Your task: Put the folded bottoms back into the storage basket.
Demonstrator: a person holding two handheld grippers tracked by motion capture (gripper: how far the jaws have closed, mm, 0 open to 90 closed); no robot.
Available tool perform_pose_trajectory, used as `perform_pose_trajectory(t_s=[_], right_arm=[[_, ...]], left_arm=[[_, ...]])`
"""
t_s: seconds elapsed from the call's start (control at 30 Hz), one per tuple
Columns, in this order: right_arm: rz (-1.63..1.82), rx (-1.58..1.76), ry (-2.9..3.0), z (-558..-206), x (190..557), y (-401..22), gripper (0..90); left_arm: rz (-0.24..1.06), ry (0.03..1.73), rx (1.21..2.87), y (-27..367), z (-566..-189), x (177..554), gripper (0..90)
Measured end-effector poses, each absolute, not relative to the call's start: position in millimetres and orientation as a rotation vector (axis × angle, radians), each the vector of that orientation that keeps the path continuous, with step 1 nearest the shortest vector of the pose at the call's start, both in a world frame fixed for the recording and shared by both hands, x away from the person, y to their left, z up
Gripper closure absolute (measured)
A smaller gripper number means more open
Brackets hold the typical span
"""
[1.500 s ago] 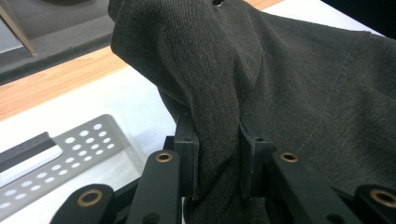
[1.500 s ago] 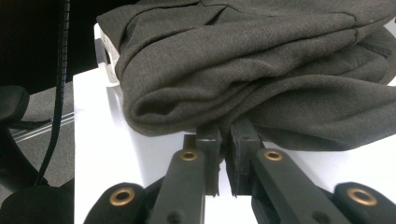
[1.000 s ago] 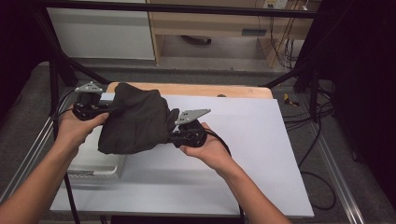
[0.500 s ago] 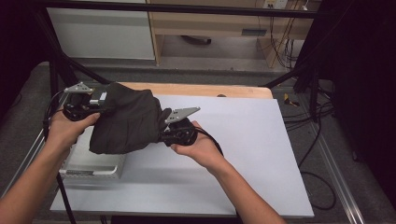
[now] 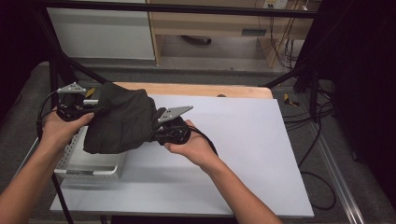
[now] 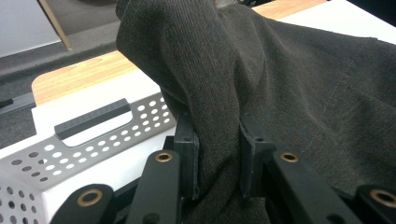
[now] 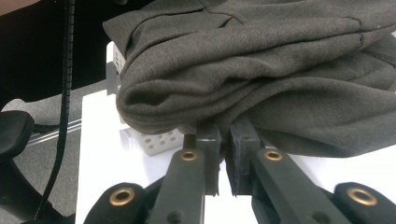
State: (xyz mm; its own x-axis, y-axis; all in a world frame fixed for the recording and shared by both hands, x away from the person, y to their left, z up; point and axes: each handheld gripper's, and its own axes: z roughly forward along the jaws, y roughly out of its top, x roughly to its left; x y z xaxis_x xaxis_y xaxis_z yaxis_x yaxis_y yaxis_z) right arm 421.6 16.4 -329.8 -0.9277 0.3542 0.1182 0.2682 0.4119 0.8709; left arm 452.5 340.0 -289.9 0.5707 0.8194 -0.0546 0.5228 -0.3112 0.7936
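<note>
A dark grey folded garment (image 5: 122, 122) hangs between my two grippers, over the left part of the white table. My left gripper (image 5: 95, 108) is shut on its left side; in the left gripper view a thick fold of the garment (image 6: 280, 79) is pinched between the black pads (image 6: 187, 154). My right gripper (image 5: 156, 132) is shut on the garment's right edge; the right gripper view has the garment (image 7: 261, 70) bunched above the nearly touching pads (image 7: 208, 140). Under the garment sits a white perforated basket (image 5: 74, 158).
The white basket (image 6: 70, 144) has a dark handle slot and stands at the table's left front. Bare white tabletop (image 5: 243, 144) spreads to the right. A wooden board edge (image 5: 205, 90) runs along the back. Cables hang off the right side.
Both hands have carried the garment leftward across the table; it now hangs over the white basket.
</note>
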Motion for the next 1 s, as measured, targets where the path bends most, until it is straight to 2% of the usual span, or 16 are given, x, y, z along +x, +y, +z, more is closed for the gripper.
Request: perform_pose_trajectory(t_s=[1.0], right_arm=[[1.588, 0.540, 2.585, -333, 425, 48, 85.1]], left_arm=[[0.499, 1.120, 1.964, 367, -293, 449, 72.1]])
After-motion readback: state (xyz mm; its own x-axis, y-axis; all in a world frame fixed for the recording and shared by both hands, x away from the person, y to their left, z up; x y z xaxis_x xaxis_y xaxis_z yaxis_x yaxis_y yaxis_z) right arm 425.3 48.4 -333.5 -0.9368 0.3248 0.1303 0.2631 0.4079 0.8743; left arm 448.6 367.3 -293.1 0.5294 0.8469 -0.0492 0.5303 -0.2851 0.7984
